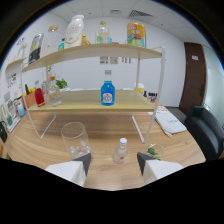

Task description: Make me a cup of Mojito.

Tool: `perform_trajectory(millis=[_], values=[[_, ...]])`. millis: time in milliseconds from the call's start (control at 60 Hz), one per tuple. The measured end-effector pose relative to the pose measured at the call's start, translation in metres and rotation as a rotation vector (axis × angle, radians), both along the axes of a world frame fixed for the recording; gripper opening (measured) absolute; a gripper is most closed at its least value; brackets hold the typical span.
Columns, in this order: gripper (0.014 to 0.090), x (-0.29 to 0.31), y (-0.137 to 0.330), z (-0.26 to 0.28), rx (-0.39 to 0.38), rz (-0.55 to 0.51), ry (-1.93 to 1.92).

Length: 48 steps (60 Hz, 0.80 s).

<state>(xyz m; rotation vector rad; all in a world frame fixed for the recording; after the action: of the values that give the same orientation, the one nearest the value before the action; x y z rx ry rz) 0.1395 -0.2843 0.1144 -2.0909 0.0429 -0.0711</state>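
Tongs (pixel 114 165) apart, nothing gripped, hovering low over the wooden bench (pixel 105 131).

Small clear bottle with white cap (pixel 121 151) stood on the bench just ahead of the gap between the two fingers, touching neither. Clear glass (pixel 75 140) holding what looked like ice sat just ahead of the left finger (pixel 83 163). Small green sprig (pixel 154 150) lay by the right finger (pixel 144 162). Beyond them stood a white two-tier rack (pixel 148 107): blue bottle (pixel 107 93) at mid lower shelf, red container (pixel 39 96) and greenery (pixel 61 83) at its left end. More bottles lined the top shelf (pixel 90 51), labels unreadable. White cloth (pixel 170 122) lay on the bench right of the rack, dark chair (pixel 205 127) beyond.
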Motion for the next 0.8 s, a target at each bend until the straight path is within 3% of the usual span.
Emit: perform_trajectory(millis=[350, 800], values=[[0.0857, -0.101, -0.064, 0.030, 0.016, 0.018, -0.010], [0.0864, -0.260, -0.009, 0.223, 0.255, 0.117, 0.024]])
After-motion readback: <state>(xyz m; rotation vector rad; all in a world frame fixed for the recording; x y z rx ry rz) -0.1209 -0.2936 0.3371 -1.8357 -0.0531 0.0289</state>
